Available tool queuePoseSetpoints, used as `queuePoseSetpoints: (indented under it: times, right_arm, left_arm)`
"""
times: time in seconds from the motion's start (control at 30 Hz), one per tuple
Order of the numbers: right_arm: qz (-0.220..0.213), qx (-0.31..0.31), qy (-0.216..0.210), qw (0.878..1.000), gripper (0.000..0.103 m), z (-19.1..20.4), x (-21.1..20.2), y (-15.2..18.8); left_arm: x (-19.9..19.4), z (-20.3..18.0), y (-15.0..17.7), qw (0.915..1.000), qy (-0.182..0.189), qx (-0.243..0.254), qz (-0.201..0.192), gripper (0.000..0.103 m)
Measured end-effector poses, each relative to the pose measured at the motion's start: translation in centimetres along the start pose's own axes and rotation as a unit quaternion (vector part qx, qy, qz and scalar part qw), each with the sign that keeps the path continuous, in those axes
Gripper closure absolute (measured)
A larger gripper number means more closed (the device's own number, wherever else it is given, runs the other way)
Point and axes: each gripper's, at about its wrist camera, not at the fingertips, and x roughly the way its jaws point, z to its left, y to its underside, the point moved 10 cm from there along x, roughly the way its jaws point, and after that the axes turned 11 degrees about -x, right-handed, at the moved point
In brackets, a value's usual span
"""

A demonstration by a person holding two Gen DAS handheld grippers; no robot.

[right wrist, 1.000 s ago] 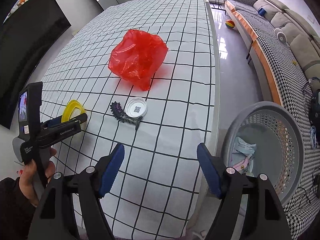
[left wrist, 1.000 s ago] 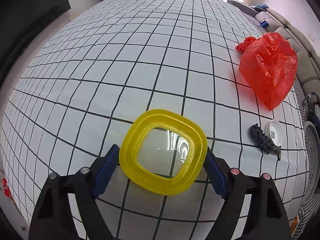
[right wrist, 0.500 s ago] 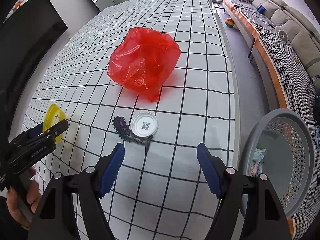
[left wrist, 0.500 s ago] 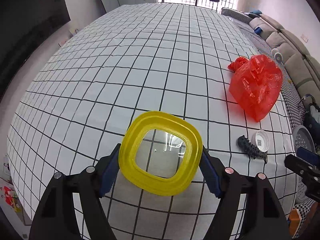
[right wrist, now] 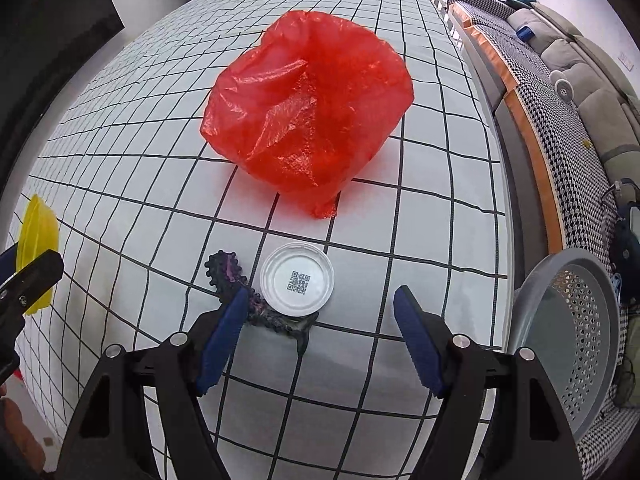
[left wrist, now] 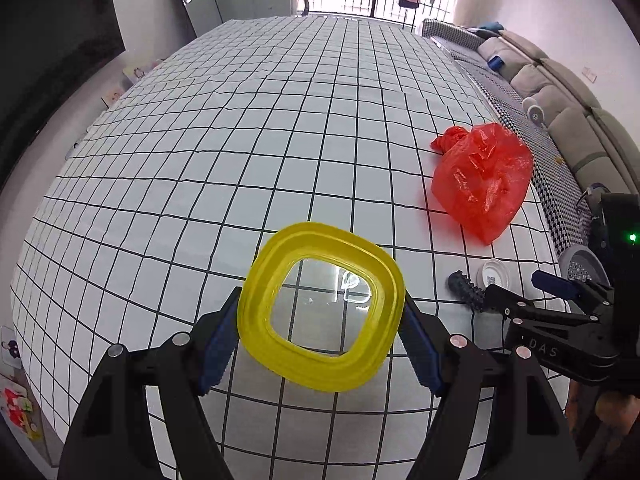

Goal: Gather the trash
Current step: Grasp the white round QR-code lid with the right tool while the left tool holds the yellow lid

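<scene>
My left gripper [left wrist: 320,308] is shut on a yellow square-ringed lid [left wrist: 320,236] with a clear centre, held tilted above the checked tablecloth [left wrist: 240,140]. The same lid [right wrist: 36,240] shows at the left edge of the right wrist view. My right gripper [right wrist: 320,294] stands open just above a white round cap [right wrist: 297,278] printed with a QR code. A dark knobbly strip [right wrist: 224,272] lies against the cap, partly under the left finger. Behind them sits a crumpled red plastic bag [right wrist: 308,104]. In the left wrist view the right gripper [left wrist: 516,284] hovers by the cap [left wrist: 494,278].
A grey perforated basket [right wrist: 576,320] with a few items inside stands on the floor past the table's right edge. A sofa [right wrist: 592,92] runs along the right wall. A dark screen [left wrist: 48,40] stands at the far left.
The left gripper has lifted the yellow lid higher off the cloth. The right gripper has moved left and down from near the basket to over the white cap, entering the left wrist view.
</scene>
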Motion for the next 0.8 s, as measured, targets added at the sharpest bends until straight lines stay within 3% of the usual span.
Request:
queuePoseSetpoints:
  times: [0.17,0.6,0.8]
  right_arm:
    - [0.003,-0.016,-0.016,1.0,0.032,2.1,0.1,-0.2]
    - [-0.004,0.028,-0.007,1.0,0.032,0.4,0.1,-0.6]
    - [0.0,0.027,0.002,1.0,0.039,0.0,0.7,-1.0]
  left_arm:
    - [0.1,0.0,-0.1,1.0,0.005,0.0,0.002,0.031]
    - [-0.5,0.0,-0.3,0.9999,0.014,0.009,-0.002,0.031]
    - [-0.7,-0.2,-0.3,0.9998,0.018,0.011,-0.001,0.031]
